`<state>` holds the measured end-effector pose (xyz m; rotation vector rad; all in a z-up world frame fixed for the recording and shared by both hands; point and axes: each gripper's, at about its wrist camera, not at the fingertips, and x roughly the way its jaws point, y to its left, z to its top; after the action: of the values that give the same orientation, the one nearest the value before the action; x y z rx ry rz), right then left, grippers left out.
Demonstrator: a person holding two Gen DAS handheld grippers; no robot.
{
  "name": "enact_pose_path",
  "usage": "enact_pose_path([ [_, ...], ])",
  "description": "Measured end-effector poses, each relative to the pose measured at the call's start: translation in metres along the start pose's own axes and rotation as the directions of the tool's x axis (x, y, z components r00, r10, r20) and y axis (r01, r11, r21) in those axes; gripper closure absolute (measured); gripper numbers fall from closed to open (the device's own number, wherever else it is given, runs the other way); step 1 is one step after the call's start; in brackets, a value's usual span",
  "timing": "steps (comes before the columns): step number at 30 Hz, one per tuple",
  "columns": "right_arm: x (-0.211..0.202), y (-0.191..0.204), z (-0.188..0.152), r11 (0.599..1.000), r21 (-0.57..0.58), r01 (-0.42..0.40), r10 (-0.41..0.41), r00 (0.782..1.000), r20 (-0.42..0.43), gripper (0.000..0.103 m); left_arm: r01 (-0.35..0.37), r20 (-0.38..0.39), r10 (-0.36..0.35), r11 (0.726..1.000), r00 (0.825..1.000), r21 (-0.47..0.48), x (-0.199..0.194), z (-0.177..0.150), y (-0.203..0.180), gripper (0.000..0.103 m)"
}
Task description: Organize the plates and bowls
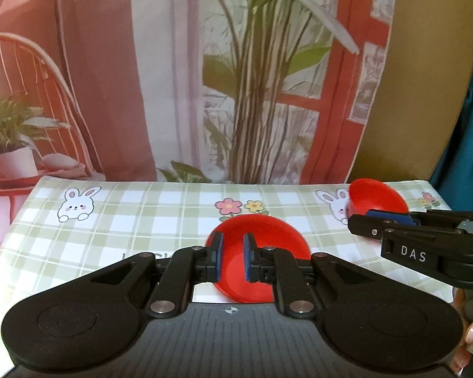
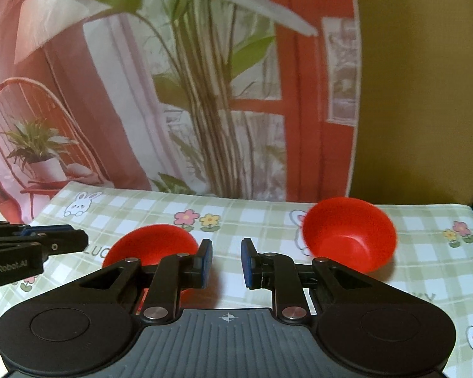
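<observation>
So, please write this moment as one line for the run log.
left tool: open, over near red bowl | right tool: open, empty | far red bowl: on tablecloth, apart | bowls not stacked

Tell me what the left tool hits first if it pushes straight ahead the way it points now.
Most likely the nearer red bowl: the left tool has its open fingers framing the bowl's inside, with the rim just ahead. Depth is unclear, so it may pass slightly above the rim toward the checked tablecloth beyond.
</observation>
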<state>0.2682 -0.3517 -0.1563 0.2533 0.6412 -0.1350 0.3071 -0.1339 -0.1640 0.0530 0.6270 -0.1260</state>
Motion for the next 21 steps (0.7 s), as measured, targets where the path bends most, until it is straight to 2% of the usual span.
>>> enact_pose_path([
  [6,-0.018,-0.023,-0.006,1.000,0.013,0.020,-0.020,1.000,0.018,0.083,0.024,0.011,-0.024,1.000,1.000,0.007,-0.011,-0.003,-0.020,0.087],
  [11,-0.027,-0.042,-0.009,0.999,0.032,0.036,-0.037,0.999,0.028,0.084,0.064,0.029,-0.065,0.998,0.997,0.019,-0.015,-0.004,-0.038,0.074],
  [21,-0.035,-0.084,-0.010,0.996,0.068,0.062,-0.065,0.997,0.045,0.084,0.114,0.016,-0.115,0.993,0.993,0.038,-0.003,0.001,-0.070,0.073],
])
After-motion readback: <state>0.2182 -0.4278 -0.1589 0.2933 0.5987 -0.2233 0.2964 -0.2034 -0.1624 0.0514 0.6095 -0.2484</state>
